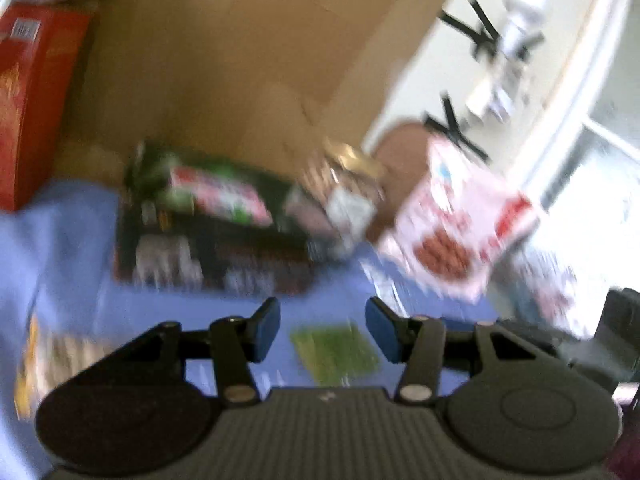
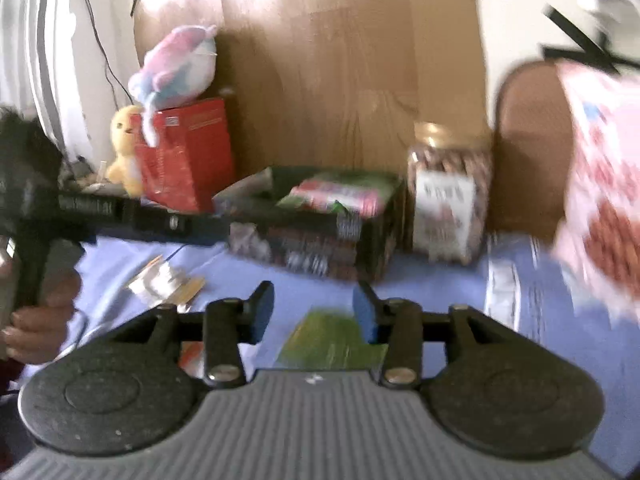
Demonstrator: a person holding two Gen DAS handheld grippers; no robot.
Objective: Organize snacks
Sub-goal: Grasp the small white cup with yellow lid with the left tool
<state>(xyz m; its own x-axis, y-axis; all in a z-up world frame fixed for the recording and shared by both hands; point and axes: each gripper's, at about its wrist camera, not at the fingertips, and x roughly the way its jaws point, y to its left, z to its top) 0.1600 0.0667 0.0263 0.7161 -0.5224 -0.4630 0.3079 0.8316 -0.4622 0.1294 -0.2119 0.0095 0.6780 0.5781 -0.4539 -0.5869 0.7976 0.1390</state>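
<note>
Both the left gripper [image 1: 322, 330] and right gripper [image 2: 313, 312] are hovering with jaws parted and empty over a green snack packet [image 2: 332, 340] lying on the blue cloth [image 2: 440, 292], probably lining up to sort it into the dark snack box [image 2: 320, 224].

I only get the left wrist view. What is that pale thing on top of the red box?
Observer: A pink and blue plush lies on the red box.
Operator: Anything beside that box?
Observer: Yes, a yellow chick stands against its left side in the right wrist view.
Operator: Are the right tongs holding a snack?
Observer: No. The right tongs are open, with nothing gripped between them.
</note>
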